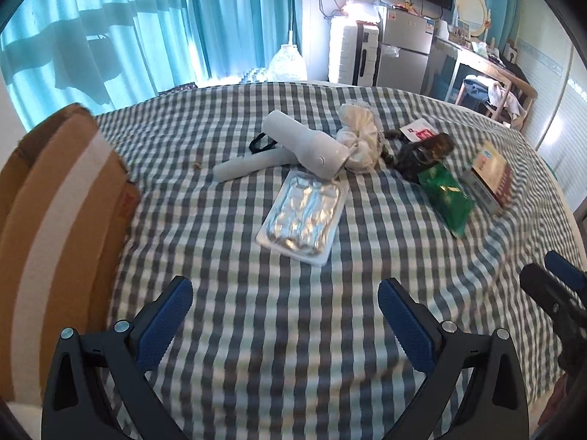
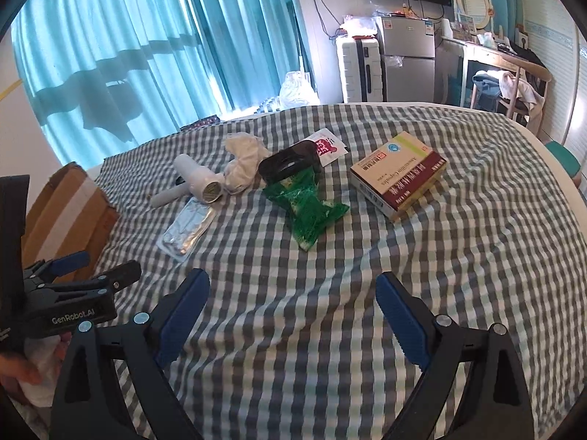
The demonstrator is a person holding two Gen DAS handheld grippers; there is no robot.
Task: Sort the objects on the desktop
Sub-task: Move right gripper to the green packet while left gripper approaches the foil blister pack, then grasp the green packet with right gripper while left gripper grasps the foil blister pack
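Tools, left (image 1: 285,306) and right (image 2: 292,299), both spread apart and empty, hover at lower frame over a checked bed (image 2: 330,330); green packet (image 2: 306,207) and box (image 2: 400,174) lie mid-frame.

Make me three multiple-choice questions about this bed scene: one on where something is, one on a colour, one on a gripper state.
1. Where is the cardboard box?
A. left edge of the bed
B. on the fridge
C. on the medicine box

2. What colour is the snack bag?
A. yellow
B. green
C. pink

3. How is the right gripper?
A. shut on the hair dryer
B. shut on the blister pack
C. open, empty

Answers: 1 A, it stands at the bed's left side. 2 B, its wrapper is green. 3 C, its fingers are spread over bare cloth.
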